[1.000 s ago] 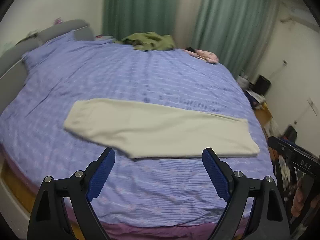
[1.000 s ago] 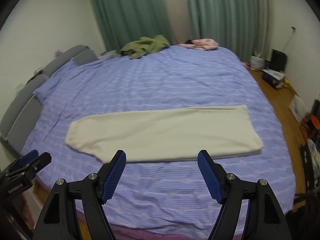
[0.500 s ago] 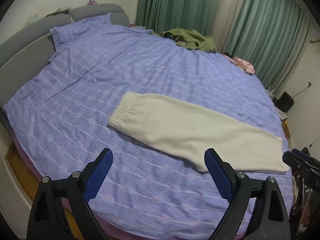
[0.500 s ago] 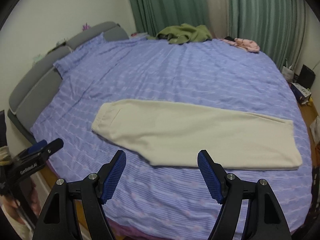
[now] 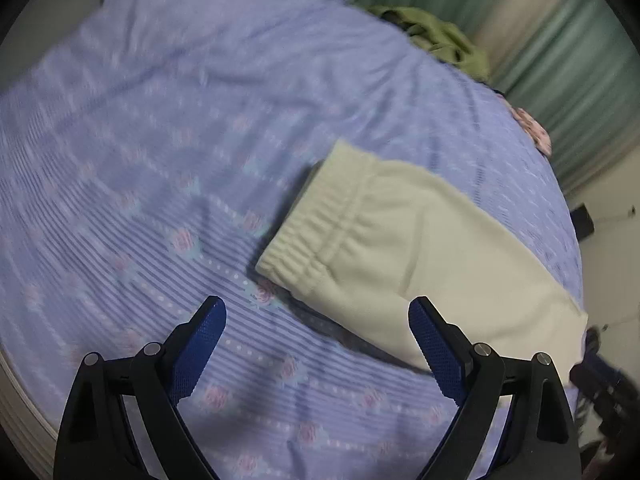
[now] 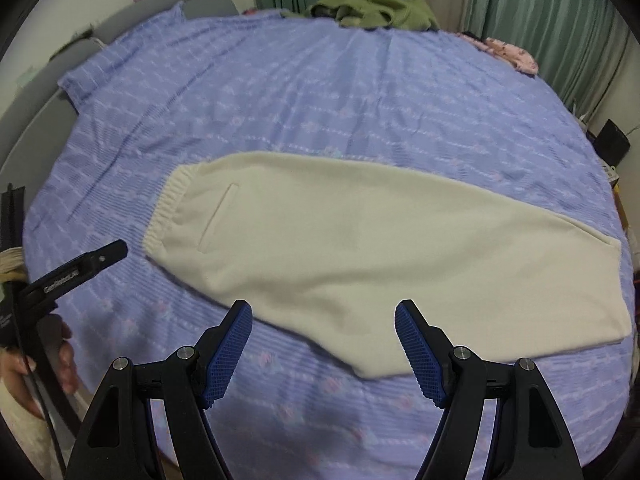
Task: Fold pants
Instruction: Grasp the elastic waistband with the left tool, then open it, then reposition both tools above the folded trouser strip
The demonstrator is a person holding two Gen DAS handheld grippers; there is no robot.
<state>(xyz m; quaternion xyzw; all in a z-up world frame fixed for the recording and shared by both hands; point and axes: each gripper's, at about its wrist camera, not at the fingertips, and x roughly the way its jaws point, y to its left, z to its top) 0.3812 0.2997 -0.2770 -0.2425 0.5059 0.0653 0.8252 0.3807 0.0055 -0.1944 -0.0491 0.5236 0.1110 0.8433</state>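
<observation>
Both grippers stand with their jaws wide apart and nothing between the blue pads: the left gripper (image 5: 316,322) hangs over the bedspread (image 5: 140,168) just beside the waistband end of the pants (image 5: 420,248), and the right gripper (image 6: 323,324) hangs over the near edge of the same pants (image 6: 360,248) about midway along them. One pair of cream pants lies flat on the bed, folded lengthwise so the two legs lie stacked as one long strip, with the gathered elastic waistband (image 6: 168,208) toward the grey headboard (image 6: 168,0) and the leg ends toward the opposite side of the bed. One slit pocket (image 6: 218,216) shows just beside the waistband. In the right wrist view one finger of the left gripper (image 6: 76,272) reaches in from the left edge, with the person's hand (image 6: 36,364) below it. Two other garments lie at the far side of the bed, well apart from the pants: one crumpled olive-green garment (image 6: 372,10) and one pink patterned cloth (image 6: 512,54). Green curtains (image 6: 540,12) hang behind them, and one black box (image 6: 612,148) sits on the floor at the right. The left wrist view is blurred.
</observation>
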